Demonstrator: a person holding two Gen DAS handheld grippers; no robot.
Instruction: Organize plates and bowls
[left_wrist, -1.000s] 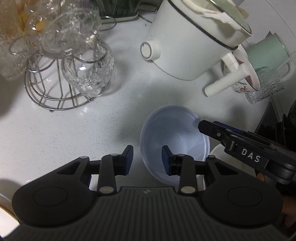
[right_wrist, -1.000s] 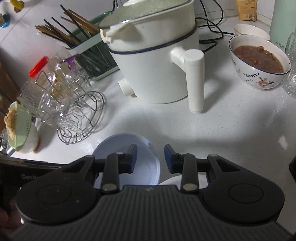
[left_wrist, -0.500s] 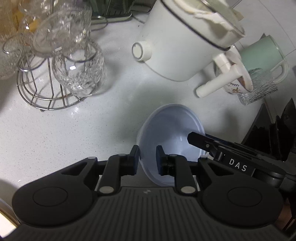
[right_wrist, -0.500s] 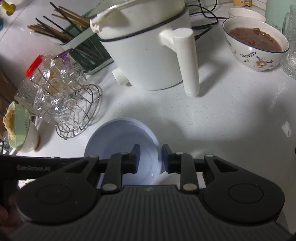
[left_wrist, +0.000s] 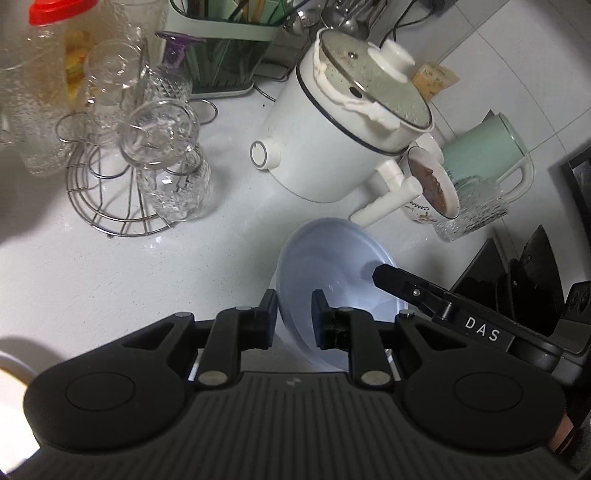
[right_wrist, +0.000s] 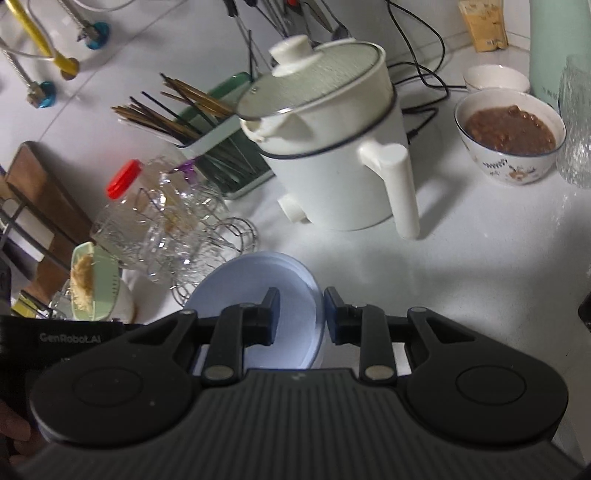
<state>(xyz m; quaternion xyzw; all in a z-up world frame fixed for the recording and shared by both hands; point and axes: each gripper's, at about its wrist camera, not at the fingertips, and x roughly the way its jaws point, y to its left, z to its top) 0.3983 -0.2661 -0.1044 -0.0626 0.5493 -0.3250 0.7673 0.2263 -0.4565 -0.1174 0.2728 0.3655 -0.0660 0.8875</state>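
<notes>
Left gripper (left_wrist: 293, 314): your 2 fingers straddle the near-left rim of the pale blue bowl (left_wrist: 332, 266), 1 outside the wall and 1 inside; they pinch the rim.
Right gripper (right_wrist: 301, 315): your 2 fingers straddle the bowl's right rim, left finger inside, right finger outside; whether the pads press the wall, you cannot tell. In the left view 1 of its fingers (left_wrist: 406, 284) reaches into the bowl from the right.
Pale blue bowl (right_wrist: 255, 295): it sits tilted at the near edge of the white counter (left_wrist: 110, 266), between your 2 grippers, with something white showing just under its near rim.
Wire glass rack (left_wrist: 122, 199): left of the bowl, on the counter, carrying upturned clear glasses (left_wrist: 162, 147).
White electric pot (left_wrist: 332, 140): just beyond the bowl, lid on, its handle (right_wrist: 399, 192) pointing toward the bowl.
Patterned bowl (right_wrist: 509, 144): right of the pot, filled with brown food, a textured glass (left_wrist: 469, 210) just beside it.
Mint kettle (left_wrist: 487, 155): behind the patterned bowl, at the far right.
Chopstick holder (right_wrist: 221, 147): far left of the pot, behind the rack, full of chopsticks.
Red-capped jar (right_wrist: 122, 199): clear, beside the rack on its far side.
</notes>
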